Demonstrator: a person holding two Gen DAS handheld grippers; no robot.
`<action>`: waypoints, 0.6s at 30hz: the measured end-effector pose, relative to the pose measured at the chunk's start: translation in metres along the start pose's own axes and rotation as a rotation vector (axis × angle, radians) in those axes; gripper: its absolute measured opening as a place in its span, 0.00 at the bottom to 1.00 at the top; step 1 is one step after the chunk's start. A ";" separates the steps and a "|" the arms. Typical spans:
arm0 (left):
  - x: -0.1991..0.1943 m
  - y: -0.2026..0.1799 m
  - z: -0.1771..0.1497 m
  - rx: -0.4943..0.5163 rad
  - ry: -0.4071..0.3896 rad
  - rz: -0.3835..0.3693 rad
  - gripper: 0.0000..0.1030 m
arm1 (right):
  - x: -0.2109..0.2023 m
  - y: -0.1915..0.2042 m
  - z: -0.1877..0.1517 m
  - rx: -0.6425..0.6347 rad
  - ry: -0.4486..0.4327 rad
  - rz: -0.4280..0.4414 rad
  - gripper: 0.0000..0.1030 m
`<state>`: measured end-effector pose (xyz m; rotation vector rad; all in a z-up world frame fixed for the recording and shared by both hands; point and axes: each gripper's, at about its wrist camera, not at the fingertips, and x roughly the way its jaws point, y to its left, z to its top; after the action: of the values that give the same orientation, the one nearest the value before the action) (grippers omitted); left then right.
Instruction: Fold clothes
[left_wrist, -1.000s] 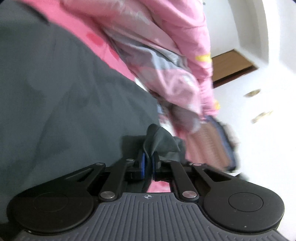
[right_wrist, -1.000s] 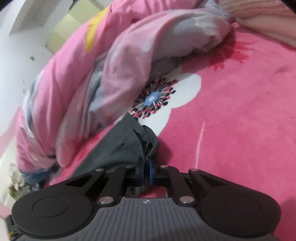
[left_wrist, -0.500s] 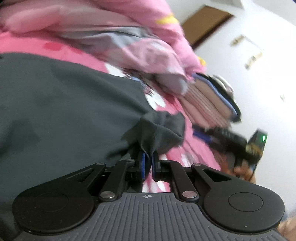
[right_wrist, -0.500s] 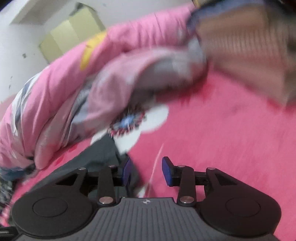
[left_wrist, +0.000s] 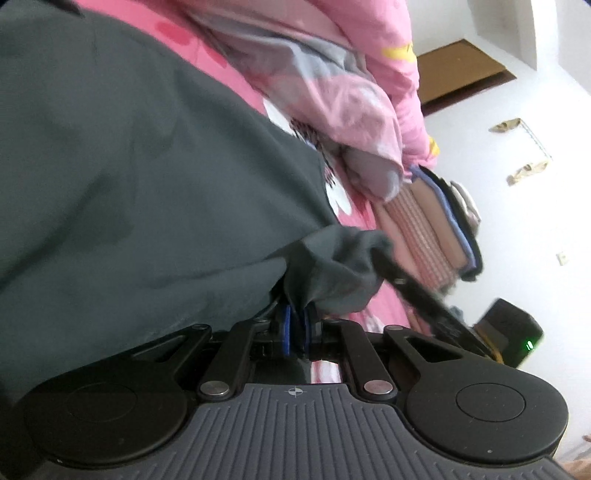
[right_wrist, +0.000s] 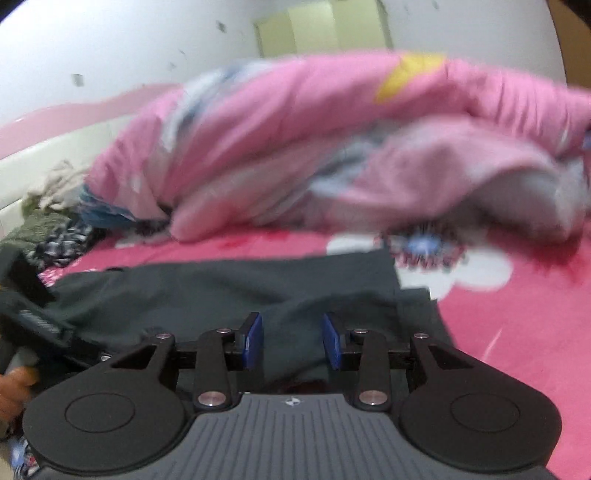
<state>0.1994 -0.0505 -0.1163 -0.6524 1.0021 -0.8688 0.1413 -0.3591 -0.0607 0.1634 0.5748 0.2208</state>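
Note:
A dark grey garment (left_wrist: 129, 177) lies spread over the pink flowered bed cover (left_wrist: 354, 214). My left gripper (left_wrist: 295, 326) is shut on a bunched corner of it, and the cloth puffs out above the blue pads. In the right wrist view the same grey garment (right_wrist: 240, 291) lies flat ahead. My right gripper (right_wrist: 292, 341) hovers just above it, open, with only the flat cloth seen between the blue pads (right_wrist: 255, 338). The right gripper's black body (left_wrist: 424, 299) shows at the right of the left wrist view.
A rumpled pink and grey quilt (right_wrist: 332, 147) is heaped along the far side of the bed. Folded checked and striped clothes (left_wrist: 428, 229) are stacked beyond the garment. More clothes (right_wrist: 51, 229) lie at the far left. A hand (right_wrist: 14, 387) shows at the left edge.
My right gripper let go of the grey garment's corner, opened, and swung left over the flat cloth. My left gripper stays shut on its corner while the view tilts.

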 end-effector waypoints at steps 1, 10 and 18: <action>-0.004 -0.002 0.000 0.011 -0.021 0.021 0.08 | 0.012 -0.005 -0.001 0.026 0.044 -0.022 0.37; -0.018 -0.080 -0.022 0.464 -0.157 0.154 0.19 | 0.022 -0.012 -0.003 0.046 0.072 -0.041 0.37; 0.023 -0.063 -0.021 0.469 -0.081 0.294 0.26 | -0.024 -0.042 -0.002 0.295 0.021 -0.012 0.41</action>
<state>0.1669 -0.1044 -0.0840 -0.1351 0.7591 -0.7724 0.1277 -0.4054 -0.0587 0.4436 0.6274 0.1248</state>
